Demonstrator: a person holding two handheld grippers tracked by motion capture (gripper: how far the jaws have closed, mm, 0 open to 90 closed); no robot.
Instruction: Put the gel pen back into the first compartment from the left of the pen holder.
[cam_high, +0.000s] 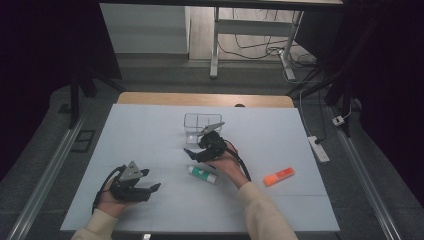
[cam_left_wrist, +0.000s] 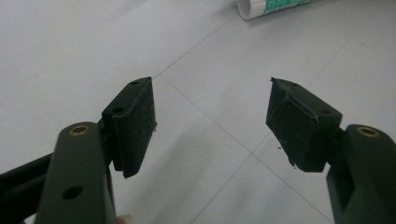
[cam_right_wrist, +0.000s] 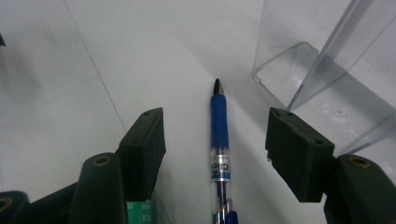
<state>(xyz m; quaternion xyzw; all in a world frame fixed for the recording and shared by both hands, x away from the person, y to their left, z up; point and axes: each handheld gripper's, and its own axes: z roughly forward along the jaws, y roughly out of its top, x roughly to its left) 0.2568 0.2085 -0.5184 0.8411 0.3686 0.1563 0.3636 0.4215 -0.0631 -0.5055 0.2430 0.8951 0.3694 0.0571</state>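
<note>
A blue pen (cam_right_wrist: 219, 135) lies on the white table between the open jaws of my right gripper (cam_right_wrist: 215, 144), its tip pointing away from the camera; neither pad touches it. In the high view that right gripper (cam_high: 194, 151) hovers just in front of a clear plastic organiser box (cam_high: 200, 125); the box's corner (cam_right_wrist: 322, 74) stands to the right of the pen. A white glue stick with a green label (cam_high: 203, 173) lies beside the right hand; its end (cam_left_wrist: 275, 7) shows far off. My left gripper (cam_high: 150, 187) rests open near the front left, jaws (cam_left_wrist: 212, 126) wide with bare table between them.
An orange marker (cam_high: 278, 176) lies on the white mat (cam_high: 150, 125) to the right of the right hand. The mat covers a wooden table. Beyond the far edge stand desk legs and loose cables (cam_high: 260, 47); a power strip (cam_high: 318, 148) lies at the right.
</note>
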